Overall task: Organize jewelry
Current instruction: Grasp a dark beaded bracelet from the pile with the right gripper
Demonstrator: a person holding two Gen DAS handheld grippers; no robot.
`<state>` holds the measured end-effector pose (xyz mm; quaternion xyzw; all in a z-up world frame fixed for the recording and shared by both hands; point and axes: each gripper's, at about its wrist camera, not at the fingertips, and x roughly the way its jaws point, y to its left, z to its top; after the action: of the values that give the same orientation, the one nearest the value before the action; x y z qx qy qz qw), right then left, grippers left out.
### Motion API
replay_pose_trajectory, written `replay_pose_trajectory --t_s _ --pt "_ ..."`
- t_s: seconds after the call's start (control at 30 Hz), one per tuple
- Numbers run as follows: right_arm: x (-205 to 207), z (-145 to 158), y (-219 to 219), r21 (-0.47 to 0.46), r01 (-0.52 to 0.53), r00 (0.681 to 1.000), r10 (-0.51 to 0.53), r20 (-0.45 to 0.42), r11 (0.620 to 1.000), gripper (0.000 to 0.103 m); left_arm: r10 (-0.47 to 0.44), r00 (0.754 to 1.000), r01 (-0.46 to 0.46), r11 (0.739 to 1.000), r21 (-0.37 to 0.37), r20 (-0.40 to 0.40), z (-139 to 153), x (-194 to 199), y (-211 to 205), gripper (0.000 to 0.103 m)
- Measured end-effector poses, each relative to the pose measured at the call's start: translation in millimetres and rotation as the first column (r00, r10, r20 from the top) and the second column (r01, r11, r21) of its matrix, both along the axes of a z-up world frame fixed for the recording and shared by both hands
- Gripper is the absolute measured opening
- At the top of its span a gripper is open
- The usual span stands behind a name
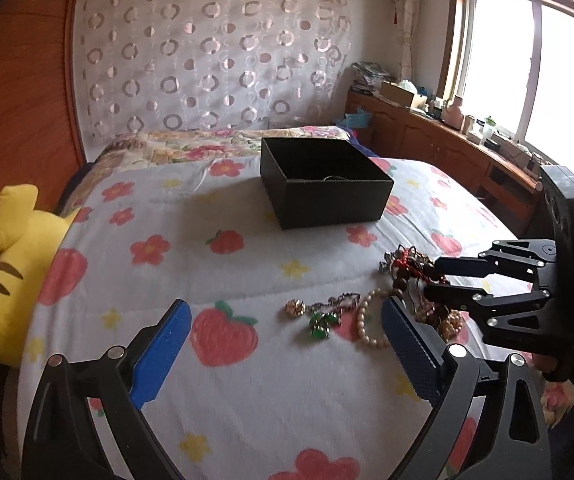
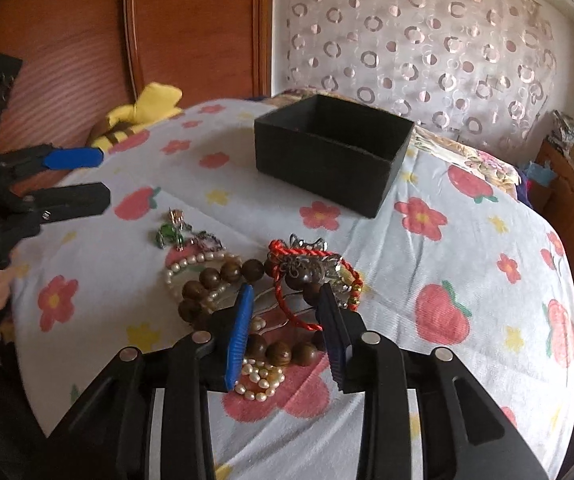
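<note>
a: where's the jewelry?
b: heaped on the strawberry-print bedspread [image 1: 247, 400]: brown wooden bead bracelet [image 2: 223, 276], pearl strand [image 1: 367, 320], red cord bracelet [image 2: 307, 256], just short of the open black cardboard box [image 1: 327, 196].
a: and the claws?
b: left gripper [image 1: 283, 320] spread wide, holding nothing; right gripper [image 2: 285, 294] parted over the beads, not yet pinching.

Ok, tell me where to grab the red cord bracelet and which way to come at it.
Take the red cord bracelet at its upper arc, where the twisted cord lies bare on the quilt. Lower down it tangles with the wooden beads and metal charms. Come from above with the right gripper, which hangs open over the pile, its fingers either side of the cord, probably straddling that arc.
</note>
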<state>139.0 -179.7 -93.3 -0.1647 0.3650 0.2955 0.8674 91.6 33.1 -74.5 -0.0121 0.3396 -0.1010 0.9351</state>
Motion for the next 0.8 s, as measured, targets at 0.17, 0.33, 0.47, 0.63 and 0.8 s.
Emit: replay_pose_trajectory --t_s 0.17,0.33,0.47,0.63,0.8 --pt "-1.8 -2.0 3.5 -0.065 0.006 0.999 -0.004 0.04 0.998 0.037 0.0 1.0 0.0 1.0 -0.001 -0.006 -3.7 -2.5 0.4 0.092" --pt "-1.4 -3.1 3.3 -0.103 0.022 0.997 -0.014 0.078 0.994 0.016 -0.006 1.0 0.006 1.0 -0.003 -0.001 -4.7 -5.0 0.2 0.092" --pt "0.2 0.1 -2.9 -0.09 0.025 0.996 -0.017 0.09 0.996 0.003 -0.008 1.0 0.008 1.0 -0.003 -0.005 -6.4 -5.6 -0.4 0.092" --pt "0.9 10.2 -10.4 -0.041 0.037 0.992 -0.032 0.119 0.998 0.003 -0.011 1.0 0.011 1.0 -0.001 -0.017 -9.6 -3.8 -2.6 0.092" --pt "-2.2 30.2 -19.7 0.016 0.052 0.985 -0.054 0.163 0.999 0.003 -0.02 1.0 0.021 1.0 0.004 -0.021 -10.3 -4.3 -7.0 0.092"
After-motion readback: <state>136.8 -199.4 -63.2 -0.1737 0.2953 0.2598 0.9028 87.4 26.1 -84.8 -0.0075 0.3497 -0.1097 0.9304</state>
